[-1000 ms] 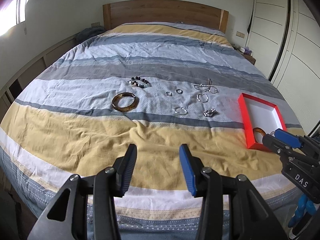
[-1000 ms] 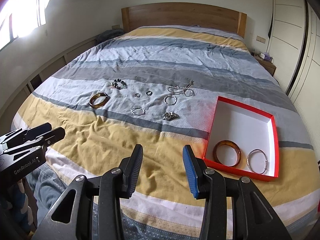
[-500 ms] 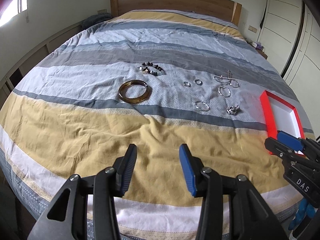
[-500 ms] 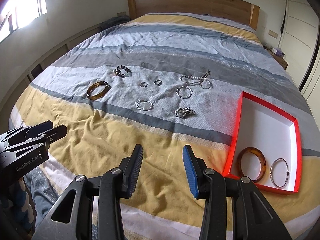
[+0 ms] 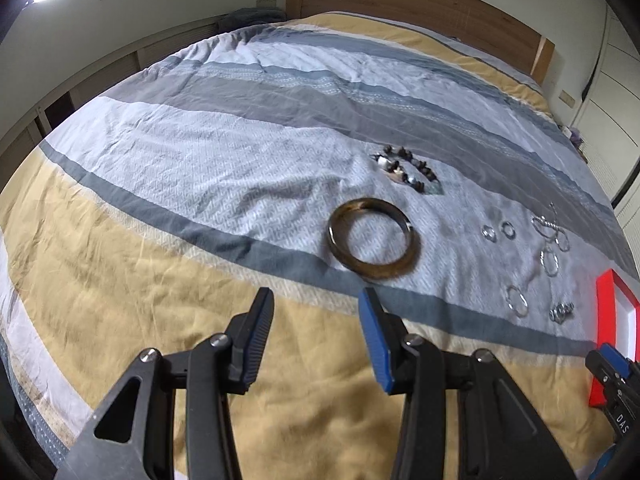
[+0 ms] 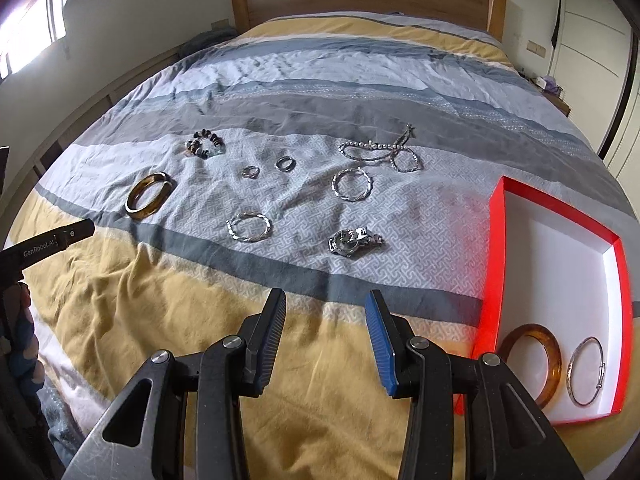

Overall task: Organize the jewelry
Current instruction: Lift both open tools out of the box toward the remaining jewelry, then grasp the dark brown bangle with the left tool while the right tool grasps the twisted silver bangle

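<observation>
Striped bedding (image 6: 320,80) fills your view, jewelry scattered across its pale band. Your left gripper (image 5: 316,320) gapes wide and empty just short of the tortoiseshell bangle (image 5: 374,239); your right gripper (image 6: 325,320) hangs equally wide near the watch (image 6: 354,241). At right, the red tray (image 6: 496,248) holds an amber bangle (image 6: 554,356) and a silver bangle (image 6: 587,372); your gripper cuts off its near corner.
</observation>
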Motion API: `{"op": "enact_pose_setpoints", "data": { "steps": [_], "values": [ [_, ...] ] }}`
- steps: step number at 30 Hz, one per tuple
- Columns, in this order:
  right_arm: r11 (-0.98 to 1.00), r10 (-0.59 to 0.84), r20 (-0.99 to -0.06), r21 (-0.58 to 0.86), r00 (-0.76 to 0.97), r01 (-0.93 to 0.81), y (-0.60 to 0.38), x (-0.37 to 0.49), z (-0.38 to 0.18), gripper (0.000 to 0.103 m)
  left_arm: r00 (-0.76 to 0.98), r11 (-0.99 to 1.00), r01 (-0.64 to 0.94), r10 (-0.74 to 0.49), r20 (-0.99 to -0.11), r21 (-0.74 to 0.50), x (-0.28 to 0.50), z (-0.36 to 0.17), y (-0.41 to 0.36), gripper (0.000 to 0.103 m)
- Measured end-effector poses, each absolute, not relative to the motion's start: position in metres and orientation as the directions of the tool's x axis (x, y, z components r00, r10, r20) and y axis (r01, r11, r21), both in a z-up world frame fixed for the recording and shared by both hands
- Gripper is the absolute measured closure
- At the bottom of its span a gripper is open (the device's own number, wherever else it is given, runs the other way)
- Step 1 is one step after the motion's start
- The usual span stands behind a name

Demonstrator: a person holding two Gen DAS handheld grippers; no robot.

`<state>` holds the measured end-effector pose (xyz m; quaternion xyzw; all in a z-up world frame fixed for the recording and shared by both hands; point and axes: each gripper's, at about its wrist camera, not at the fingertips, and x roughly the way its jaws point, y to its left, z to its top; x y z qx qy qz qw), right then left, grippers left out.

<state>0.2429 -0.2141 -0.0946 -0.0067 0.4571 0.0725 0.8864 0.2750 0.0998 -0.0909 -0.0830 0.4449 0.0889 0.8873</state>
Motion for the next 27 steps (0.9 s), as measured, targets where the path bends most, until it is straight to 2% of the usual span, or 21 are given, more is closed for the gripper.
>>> {"op": "enact_pose_setpoints", "data": {
  "steps": [13,27],
  "values": [
    [0.992,0.126,-0.818,0.119,0.561,-0.049,-0.227,0.291,-0.126,0.062,0.568,0.958,-0.282,0.125,-0.814,-0.05,0.336,-0.12,0.12,0.061],
    [0.971,0.239,-0.797,0.191,0.554,-0.144,-0.185,0.301,-0.134,0.062,0.551,0.97,-0.236,0.085,-0.83,-0.057,0.361,-0.147,0.118,0.06]
  ]
}}
